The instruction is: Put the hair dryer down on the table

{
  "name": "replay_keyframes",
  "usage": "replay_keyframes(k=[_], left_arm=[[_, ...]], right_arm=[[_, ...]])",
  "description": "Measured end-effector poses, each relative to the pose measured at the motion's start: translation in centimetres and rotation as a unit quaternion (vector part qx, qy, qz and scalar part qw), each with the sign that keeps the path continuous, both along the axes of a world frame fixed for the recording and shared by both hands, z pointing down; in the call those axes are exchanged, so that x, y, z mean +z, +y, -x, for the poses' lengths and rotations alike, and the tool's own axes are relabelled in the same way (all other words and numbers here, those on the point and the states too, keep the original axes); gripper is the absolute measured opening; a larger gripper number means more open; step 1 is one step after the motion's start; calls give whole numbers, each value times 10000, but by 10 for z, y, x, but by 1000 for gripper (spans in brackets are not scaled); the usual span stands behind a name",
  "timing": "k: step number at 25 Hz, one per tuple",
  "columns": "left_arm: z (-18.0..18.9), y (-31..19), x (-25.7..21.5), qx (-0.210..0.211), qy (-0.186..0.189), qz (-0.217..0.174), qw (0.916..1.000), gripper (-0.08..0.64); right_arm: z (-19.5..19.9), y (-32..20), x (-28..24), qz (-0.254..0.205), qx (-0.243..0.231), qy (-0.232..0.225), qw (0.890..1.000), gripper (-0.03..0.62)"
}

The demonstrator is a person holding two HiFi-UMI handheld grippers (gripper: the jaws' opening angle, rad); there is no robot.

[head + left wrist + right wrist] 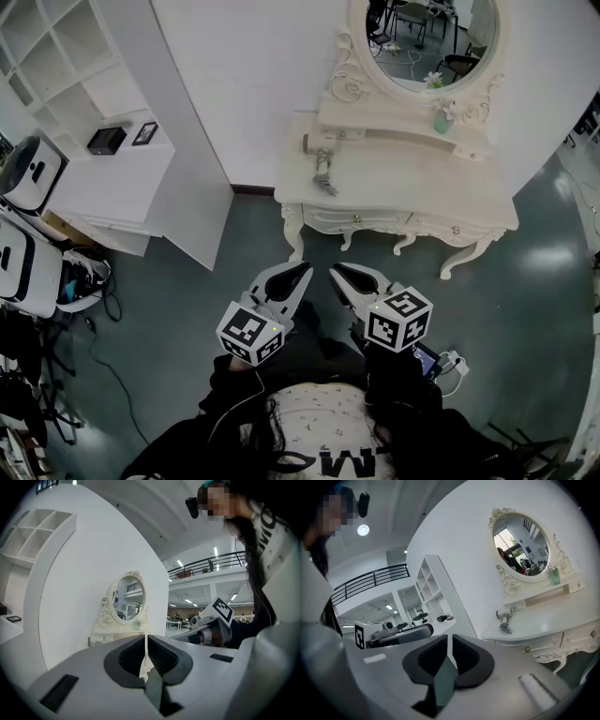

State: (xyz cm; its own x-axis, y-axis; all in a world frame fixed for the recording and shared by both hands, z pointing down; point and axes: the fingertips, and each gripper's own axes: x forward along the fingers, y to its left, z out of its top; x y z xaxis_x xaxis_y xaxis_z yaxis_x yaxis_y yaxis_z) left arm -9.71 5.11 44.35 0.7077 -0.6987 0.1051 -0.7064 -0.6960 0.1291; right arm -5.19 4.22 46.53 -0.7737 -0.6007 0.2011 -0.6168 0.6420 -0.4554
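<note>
Smooth white-painted table [422,199] on glossy grey floor [534,281].

hair dryer [317,143]: white, grey cord
tabletop [422,192]: cream white
floor [187,309]: dark grey-green
vase [442,121]: pale green
left hand-held gripper [302,272]: grey, black-and-white square markers

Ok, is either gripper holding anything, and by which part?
Nothing. Left gripper and right gripper are both shut and empty; the hair dryer lies on the dressing table.

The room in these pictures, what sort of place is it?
Probably a mock bedroom corner inside a big hall or lab: a white dressing table with an oval mirror and a hair dryer on it, white shelves beside it, yet a balcony railing and strip lights beyond.
</note>
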Motion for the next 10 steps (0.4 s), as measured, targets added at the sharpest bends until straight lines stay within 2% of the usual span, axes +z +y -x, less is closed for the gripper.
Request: replay_keyframes(k=[10], left_arm=[[11, -6, -4, -140, 48, -78, 9999, 2]], right_arm=[[17, -7, 0, -36, -268, 124, 9996, 43]])
